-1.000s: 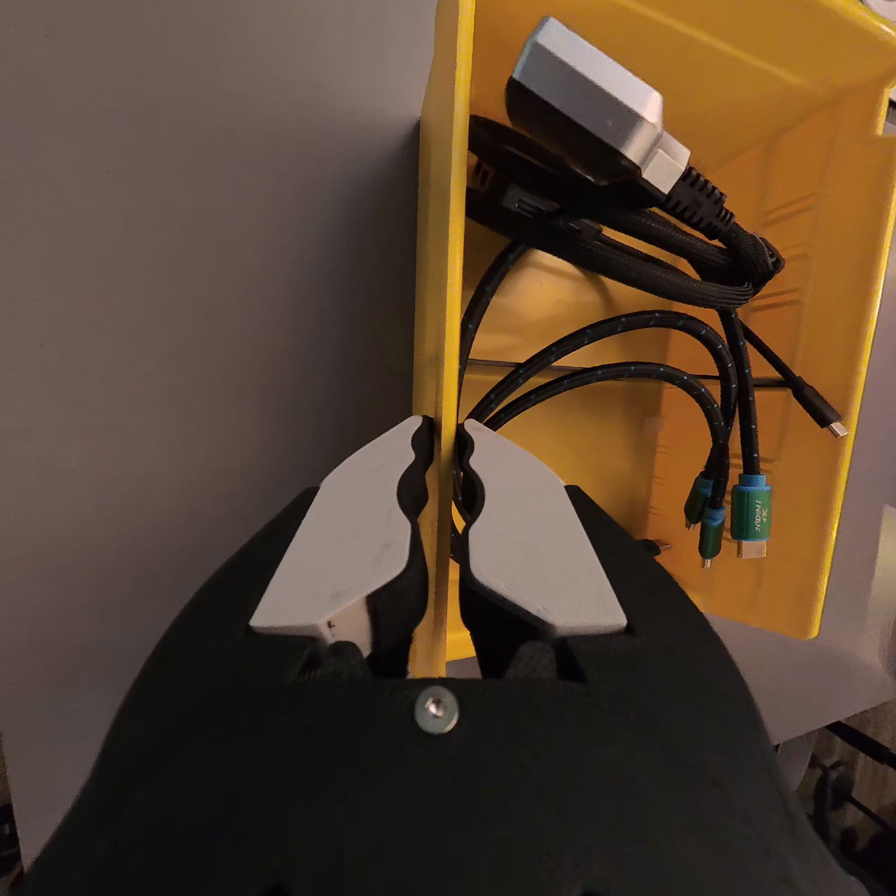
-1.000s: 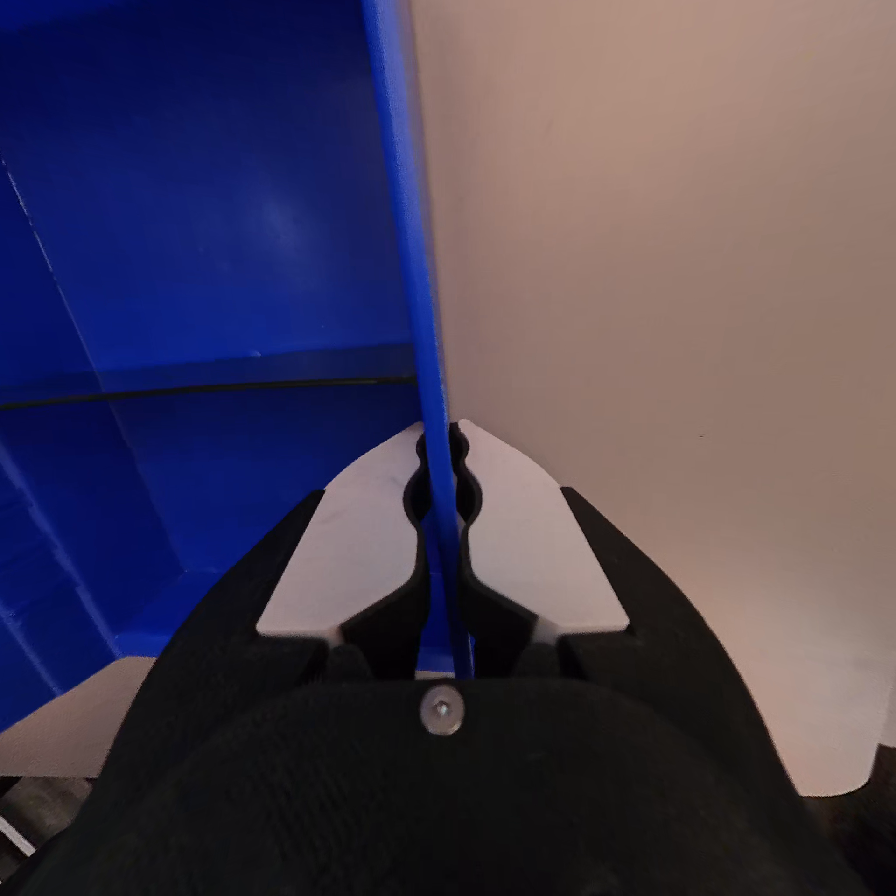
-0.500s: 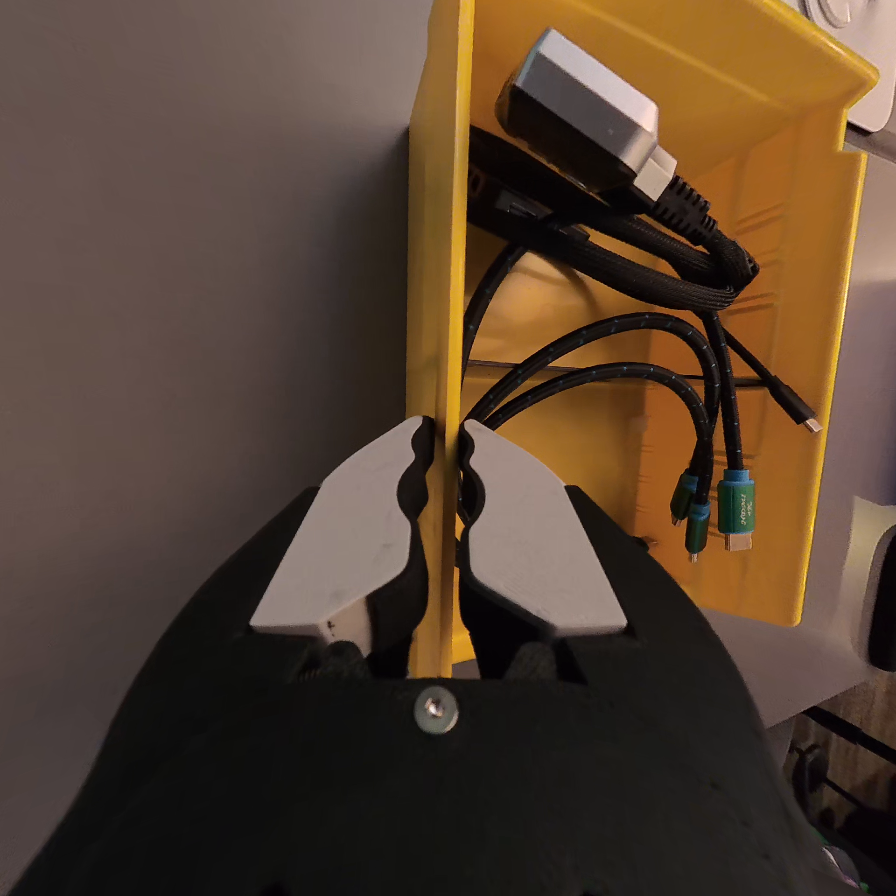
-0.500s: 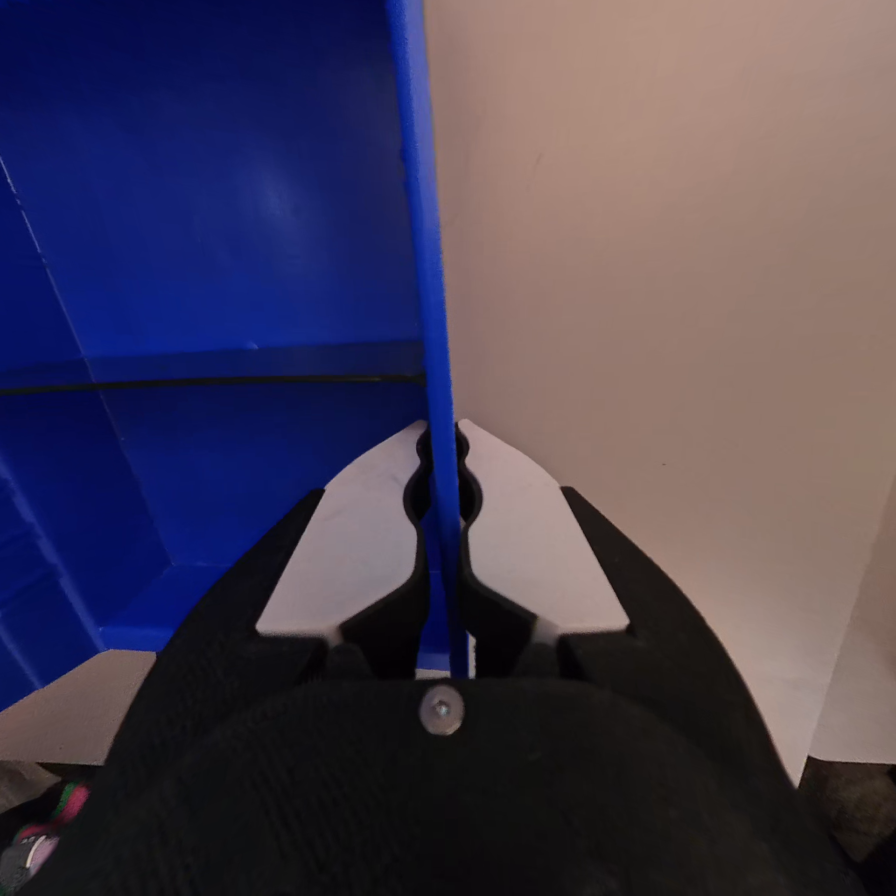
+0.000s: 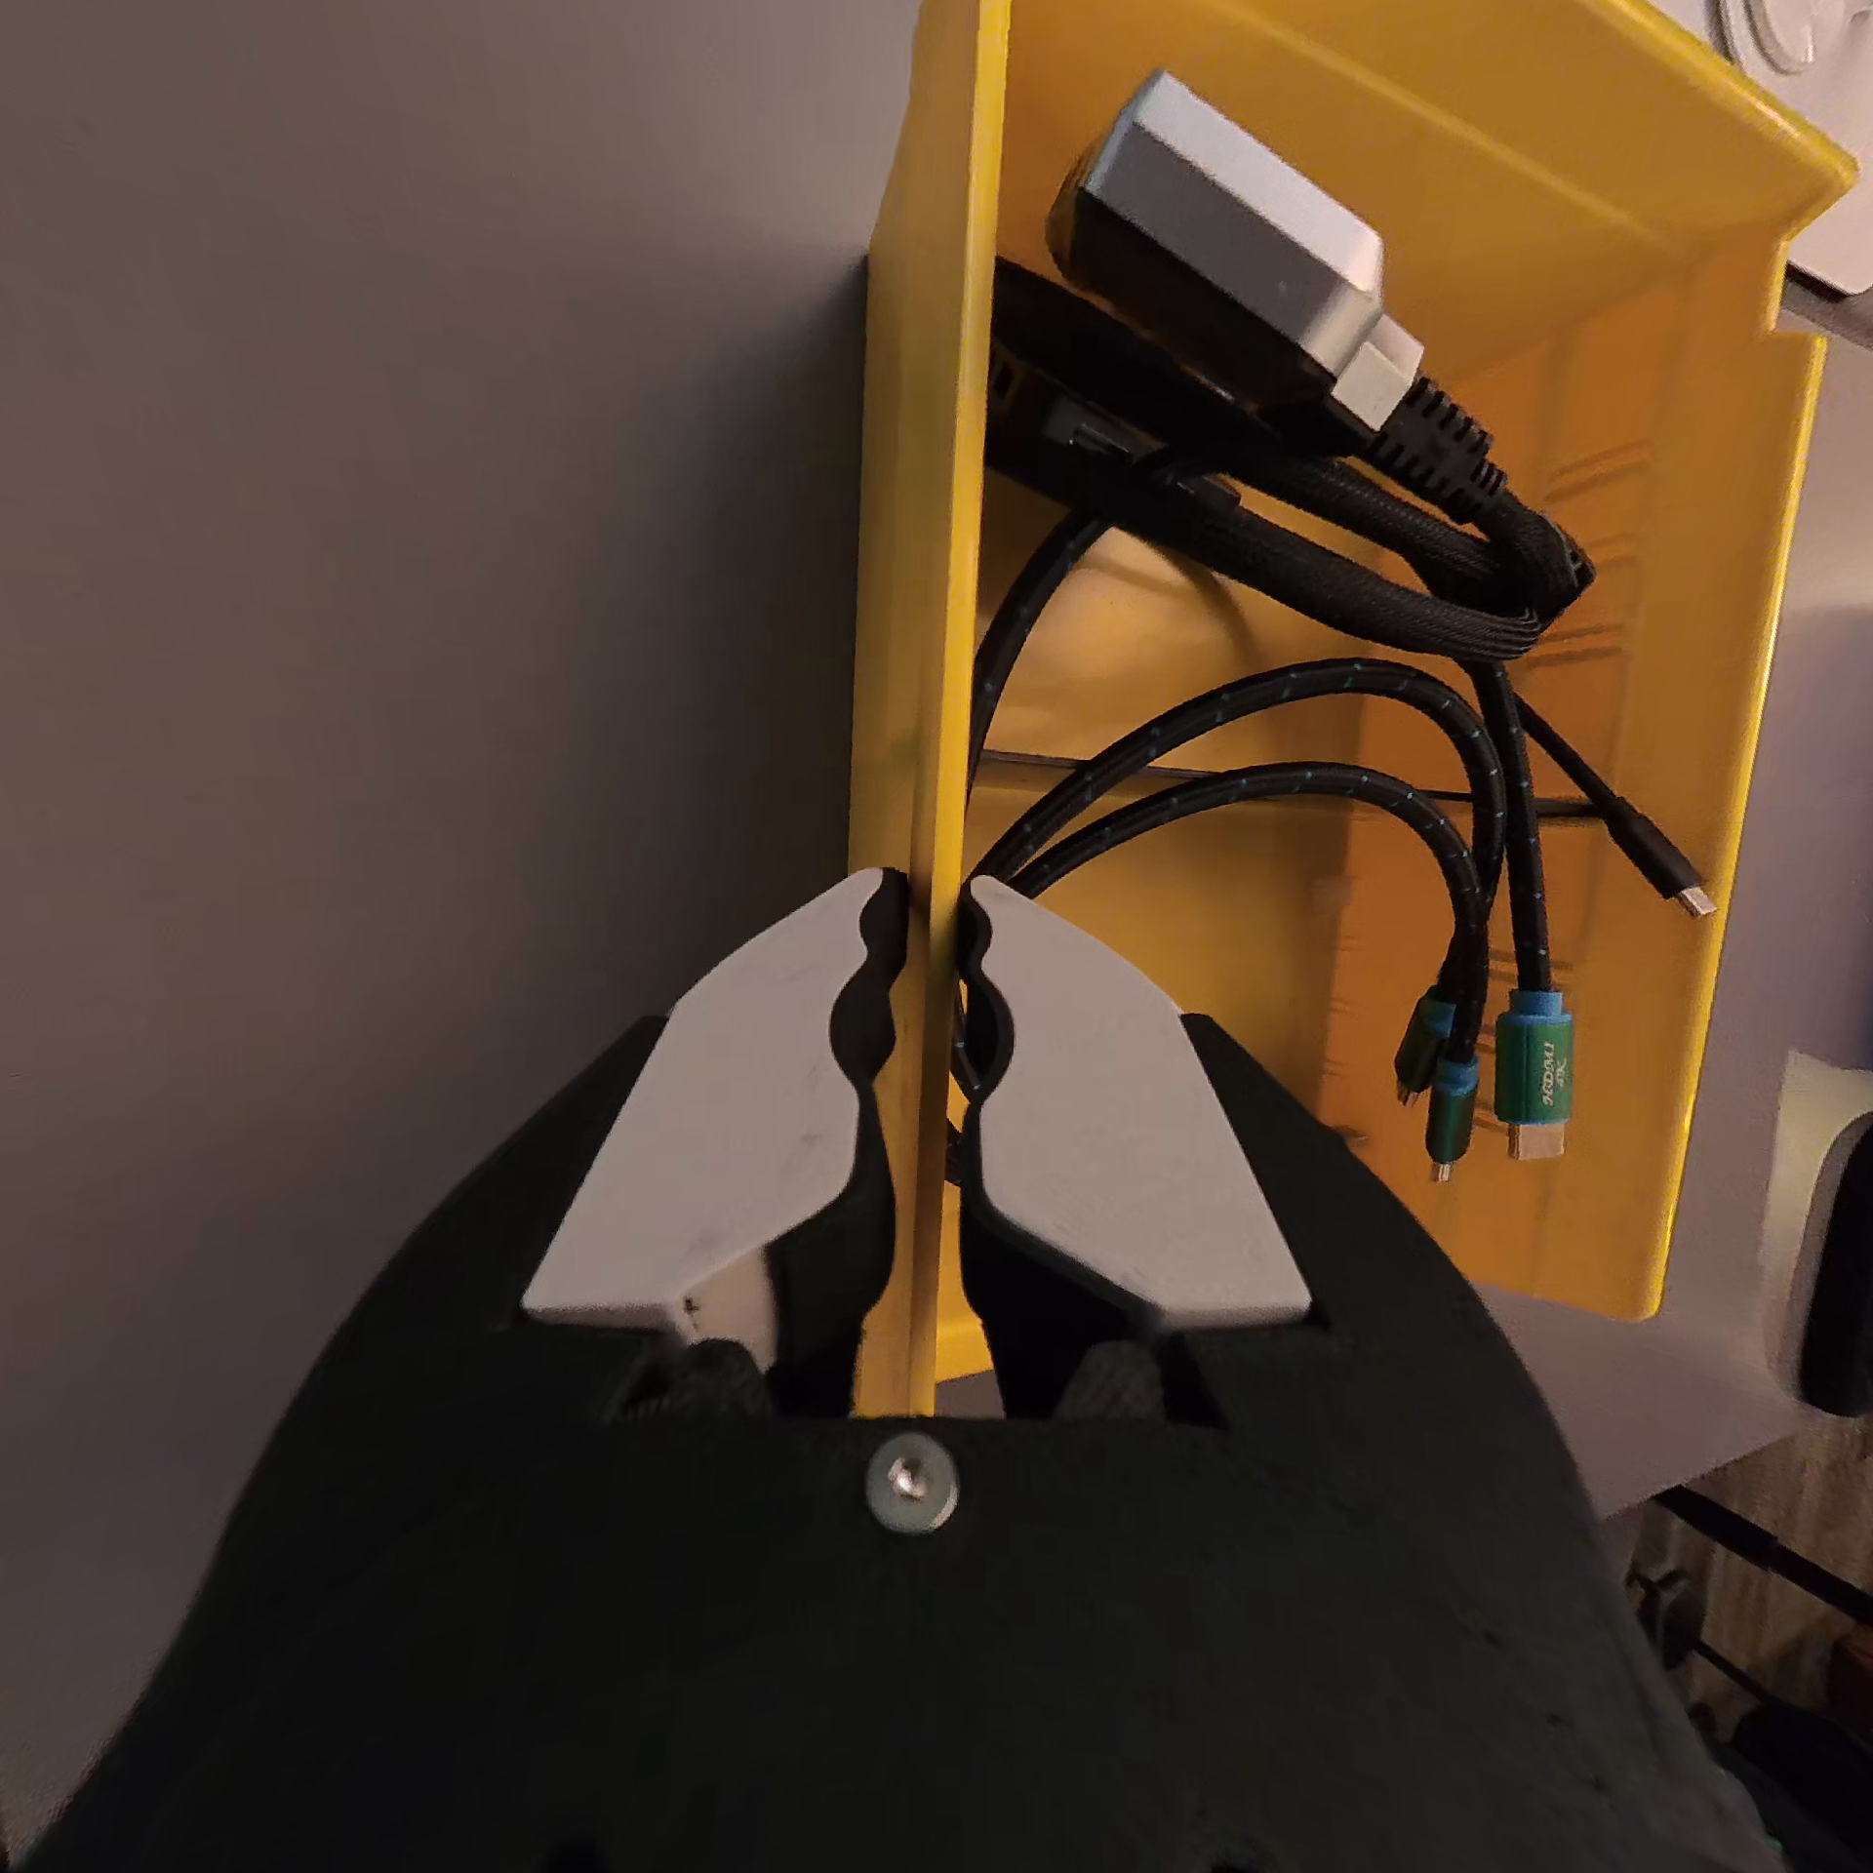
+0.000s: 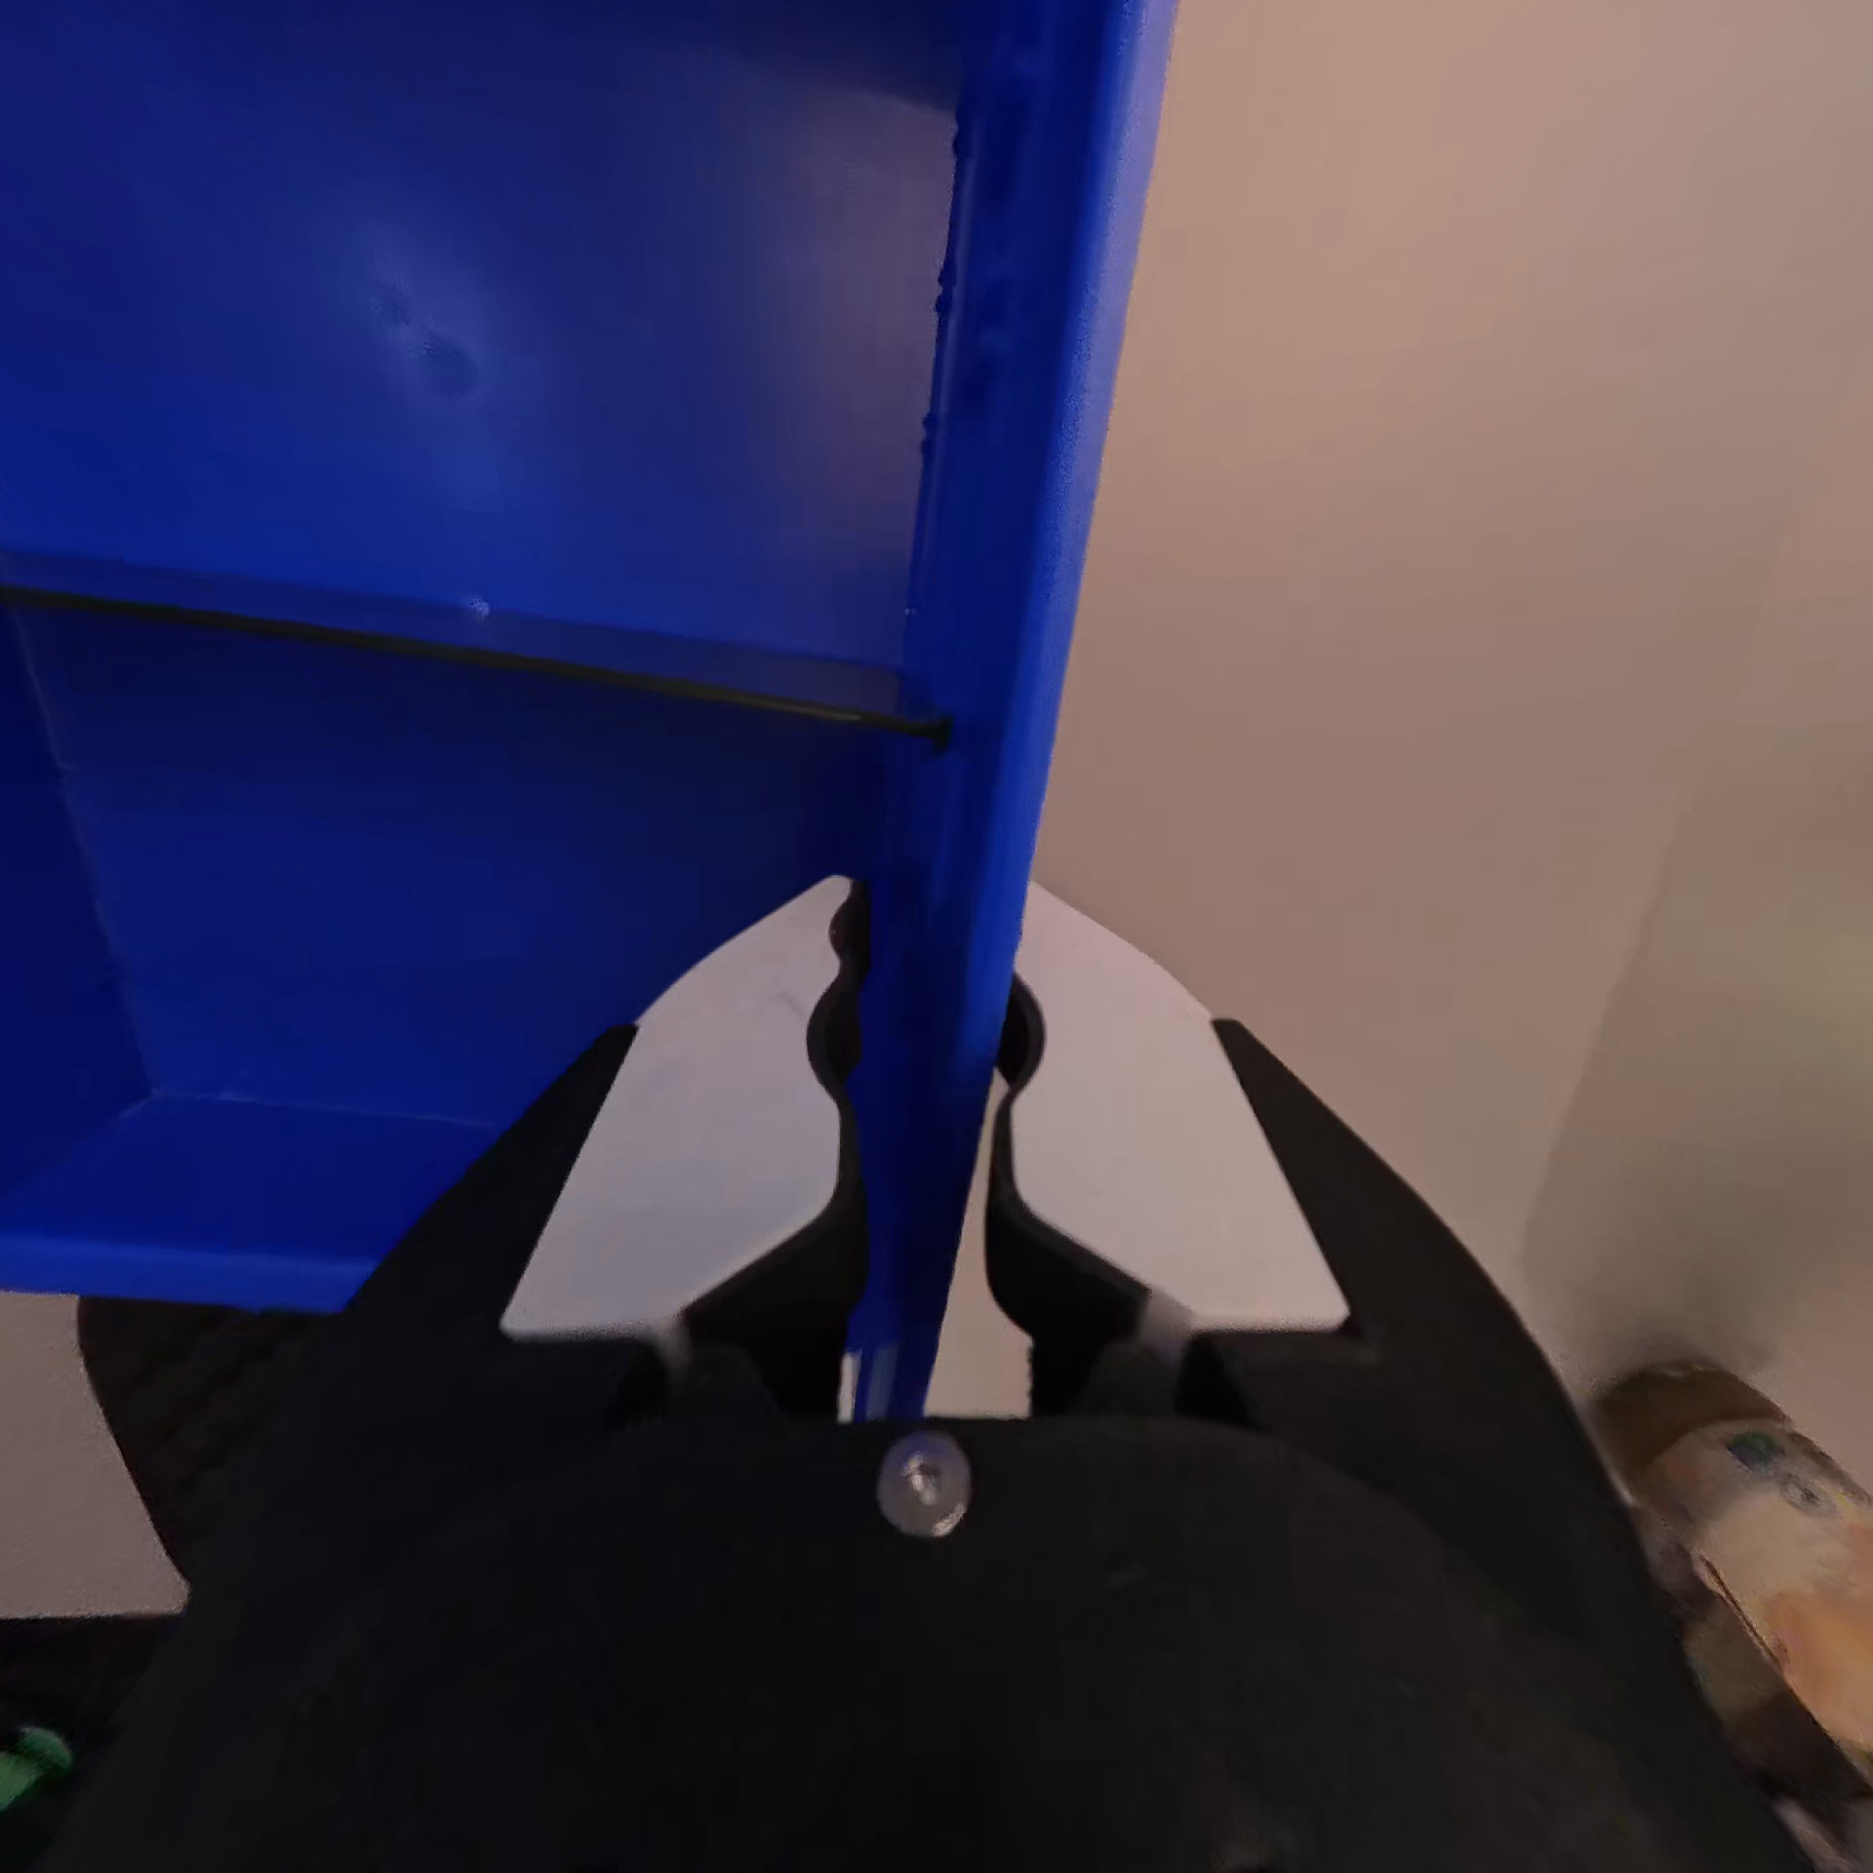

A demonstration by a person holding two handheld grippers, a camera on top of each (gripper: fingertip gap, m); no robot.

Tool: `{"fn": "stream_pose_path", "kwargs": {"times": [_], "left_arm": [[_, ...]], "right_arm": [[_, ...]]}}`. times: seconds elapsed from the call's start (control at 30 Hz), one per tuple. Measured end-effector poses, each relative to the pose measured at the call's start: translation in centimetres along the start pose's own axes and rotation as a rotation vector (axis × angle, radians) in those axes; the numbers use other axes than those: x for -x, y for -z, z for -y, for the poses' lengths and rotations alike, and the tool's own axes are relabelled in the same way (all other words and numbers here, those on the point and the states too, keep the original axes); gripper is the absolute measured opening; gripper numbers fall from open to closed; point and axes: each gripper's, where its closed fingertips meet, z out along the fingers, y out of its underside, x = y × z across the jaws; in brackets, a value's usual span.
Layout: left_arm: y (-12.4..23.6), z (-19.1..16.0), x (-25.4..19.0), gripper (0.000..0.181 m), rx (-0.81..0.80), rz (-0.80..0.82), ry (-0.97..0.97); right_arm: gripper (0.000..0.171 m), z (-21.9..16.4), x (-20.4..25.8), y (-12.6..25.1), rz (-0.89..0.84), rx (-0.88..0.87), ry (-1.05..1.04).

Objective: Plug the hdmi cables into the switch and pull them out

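A yellow bin [image 5: 1419,203] lies on a grey table and holds a silver switch [image 5: 1237,233] and black braided cables [image 5: 1318,679]. A large green HDMI plug [image 5: 1536,1064] and two smaller green plugs [image 5: 1449,1105] lie loose near the bin's front. A thin black cable [image 5: 1612,811] ends nearby. My left gripper [image 5: 932,892] is shut on the bin's left wall. My right gripper [image 6: 938,897] straddles the right wall of an empty blue bin [image 6: 507,355], with its jaws spread and a gap beside the wall.
The grey table top [image 5: 405,507] runs left of the yellow bin, and its edge [image 5: 1622,1470] shows at lower right. A dark object [image 5: 1834,1267] sits at the right edge. A blurred brownish object [image 6: 1743,1500] lies below the table at right.
My right gripper's jaws have widened off the blue bin's wall, and that view has shifted and blurred. My left gripper keeps its grip; the yellow bin has shifted slightly left in the left wrist view.
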Motion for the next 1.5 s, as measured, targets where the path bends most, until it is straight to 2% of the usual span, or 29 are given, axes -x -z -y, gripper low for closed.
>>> {"fn": "stream_pose_path", "kwargs": {"times": [0.07, 0.17, 0.23, 0.5, 0.57, 0.67, 0.77, 0.9, 1.0, 1.1, 1.23, 1.33, 1.4, 1.43, 1.5], "left_arm": [[0.0, 0.0, 0.0, 0.008, 0.002, 0.005, 0.001], [0.0, 0.0, 0.0, 0.008, 0.008, 0.016, 0.004], [0.0, 0.0, 0.0, 0.008, 0.016, 0.032, 0.004], [0.0, 0.0, 0.0, 0.008, 0.035, 0.093, 0.005], [0.0, 0.0, 0.1, 0.008, 0.035, 0.106, 0.001], [0.0, 0.0, 0.0, 0.008, 0.031, 0.092, 0.015], [0.4, 0.3, 0.1, 0.009, 0.000, 0.062, 0.049], [2.6, 1.7, 0.4, 0.021, -0.123, 0.082, 0.054], [5.2, 3.3, -1.0, 0.023, -0.259, 0.060, -0.039], [8.0, 6.0, -2.5, 0.029, -0.458, 0.126, -0.204], [9.6, 10.0, -4.6, 0.047, -0.734, 0.295, -0.448], [8.3, 10.6, -4.8, 0.058, -0.692, 0.516, -0.651], [6.8, 10.9, -4.8, 0.058, -0.642, 0.577, -0.706], [5.6, 10.9, -4.9, 0.058, -0.602, 0.530, -0.660], [3.1, 10.3, -5.4, 0.064, -0.495, 0.301, -0.443]], "right_arm": [[0.030, 0.5, -0.1, 1.8, -0.048, 0.002, 0.038], [0.036, 2.6, -0.1, 6.6, -0.143, -0.025, 0.102], [0.036, 4.8, 0.6, 11.2, -0.199, -0.055, 0.144], [0.034, 13.7, 8.1, 31.0, -0.185, -0.267, 0.160], [0.033, 14.9, 10.8, 34.3, -0.141, -0.338, 0.183], [0.032, 15.3, 12.8, 37.0, -0.165, -0.351, 0.224], [0.032, 15.6, 14.3, 37.9, -0.157, -0.375, 0.236], [0.032, 17.2, 18.5, 37.4, -0.012, -0.550, 0.317], [0.032, 17.0, 24.3, 36.2, 0.247, -0.796, 0.437], [0.032, 14.5, 29.2, 34.1, 0.499, -1.050, 0.494], [0.052, 11.0, 32.8, 31.5, 0.795, -1.355, 0.462], [0.052, 10.2, 34.1, 30.0, 0.943, -1.372, 0.422], [0.052, 9.7, 34.7, 29.2, 1.019, -1.332, 0.443], [0.052, 9.7, 34.7, 28.6, 1.008, -1.320, 0.449], [0.052, 9.9, 34.3, 27.1, 0.905, -1.333, 0.475]]}}
